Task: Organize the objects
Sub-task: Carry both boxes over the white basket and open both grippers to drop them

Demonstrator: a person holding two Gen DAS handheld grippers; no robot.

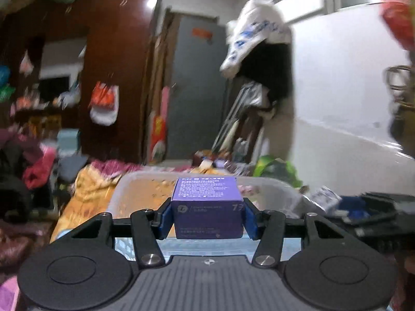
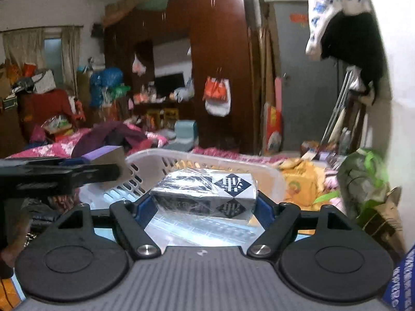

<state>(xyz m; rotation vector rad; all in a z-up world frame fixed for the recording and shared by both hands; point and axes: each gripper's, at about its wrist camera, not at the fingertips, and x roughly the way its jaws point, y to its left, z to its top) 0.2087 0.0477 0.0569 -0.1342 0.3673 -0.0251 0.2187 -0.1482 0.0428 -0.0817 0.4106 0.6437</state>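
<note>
Purple box (image 1: 207, 207) clamped by left gripper (image 1: 207, 216), wrapped box (image 2: 207, 194) by right gripper (image 2: 205, 204), above white basket (image 2: 166, 160).

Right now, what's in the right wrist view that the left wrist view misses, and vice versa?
Right wrist only: the black-and-white patterned box clamped in the right gripper, plus the curtained window.

Left wrist only: the printed faces of the purple box clamped in the left gripper.

Both: the white basket, wardrobe, grey door.

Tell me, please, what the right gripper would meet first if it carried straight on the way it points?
Probably the white slotted basket: the right gripper, shut on the wrapped box, points at its interior, though depth is unclear.
</note>
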